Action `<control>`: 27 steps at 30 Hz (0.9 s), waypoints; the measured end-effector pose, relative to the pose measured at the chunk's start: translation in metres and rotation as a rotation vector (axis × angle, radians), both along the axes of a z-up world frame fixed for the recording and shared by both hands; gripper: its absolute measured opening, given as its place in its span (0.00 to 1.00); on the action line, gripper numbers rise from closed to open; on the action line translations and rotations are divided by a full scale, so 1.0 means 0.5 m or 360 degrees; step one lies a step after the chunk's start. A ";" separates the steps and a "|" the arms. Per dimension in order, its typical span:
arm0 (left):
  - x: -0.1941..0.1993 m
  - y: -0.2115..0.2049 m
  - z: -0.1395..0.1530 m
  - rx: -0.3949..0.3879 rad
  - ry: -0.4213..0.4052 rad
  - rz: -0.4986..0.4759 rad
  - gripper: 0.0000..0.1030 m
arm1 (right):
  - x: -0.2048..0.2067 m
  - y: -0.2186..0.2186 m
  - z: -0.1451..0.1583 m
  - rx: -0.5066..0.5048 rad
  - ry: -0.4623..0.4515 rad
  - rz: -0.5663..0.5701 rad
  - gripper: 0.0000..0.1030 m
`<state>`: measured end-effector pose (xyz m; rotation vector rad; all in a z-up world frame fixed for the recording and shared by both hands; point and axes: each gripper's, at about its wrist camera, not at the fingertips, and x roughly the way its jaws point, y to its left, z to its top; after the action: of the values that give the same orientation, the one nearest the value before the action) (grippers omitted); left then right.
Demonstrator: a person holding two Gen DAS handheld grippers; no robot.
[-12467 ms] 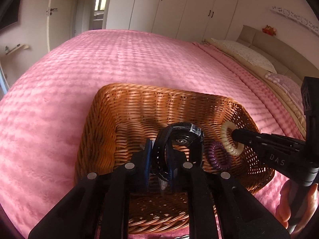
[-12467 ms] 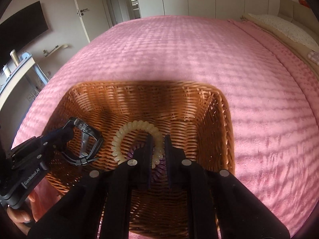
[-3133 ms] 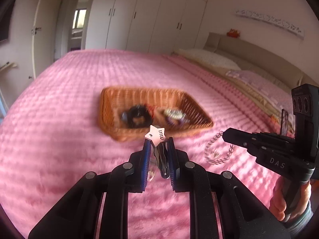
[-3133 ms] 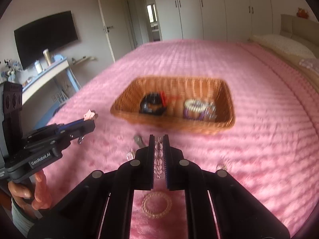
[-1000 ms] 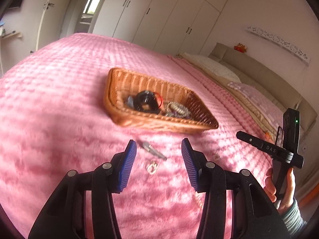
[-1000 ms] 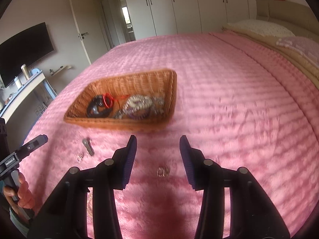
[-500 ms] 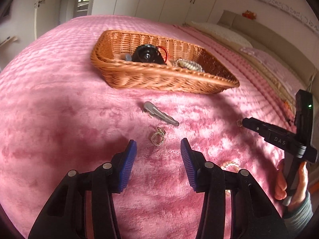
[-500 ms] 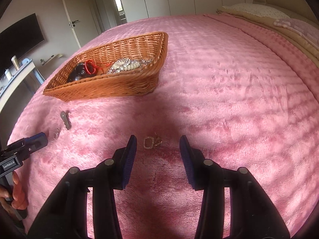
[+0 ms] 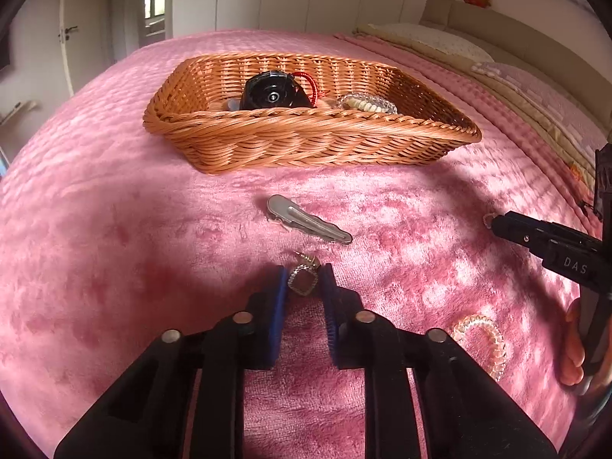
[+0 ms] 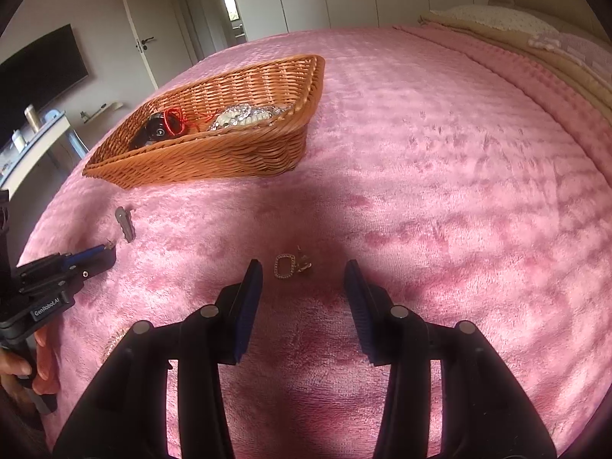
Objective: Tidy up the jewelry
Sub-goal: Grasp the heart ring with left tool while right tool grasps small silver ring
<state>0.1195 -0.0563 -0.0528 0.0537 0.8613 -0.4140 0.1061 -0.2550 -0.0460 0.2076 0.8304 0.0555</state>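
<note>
On the pink bedspread, 6 o'clock of the wicker basket (image 9: 306, 141) | my left gripper (image 9: 303, 283) has narrowed from spread, now pinching a rectangular earring (image 9: 302, 282) | right gripper (image 10: 303, 287) spread, framing its twin (image 10: 284, 266) | lift next, I judge.

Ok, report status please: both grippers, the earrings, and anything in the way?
Left gripper closing around one earring on the blanket. Right gripper open, just short of the other earring. Basket ahead; hair clip lies between.
</note>
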 end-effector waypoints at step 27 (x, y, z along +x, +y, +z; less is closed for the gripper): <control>-0.047 0.003 0.031 -0.0093 -0.0206 -0.0049 0.14 | -0.019 0.073 0.024 -0.0239 -0.0141 0.0078 0.17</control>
<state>0.0961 -0.0550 -0.0375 0.0394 0.7212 -0.4596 0.0969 -0.2188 -0.0339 0.0429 0.7476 0.0476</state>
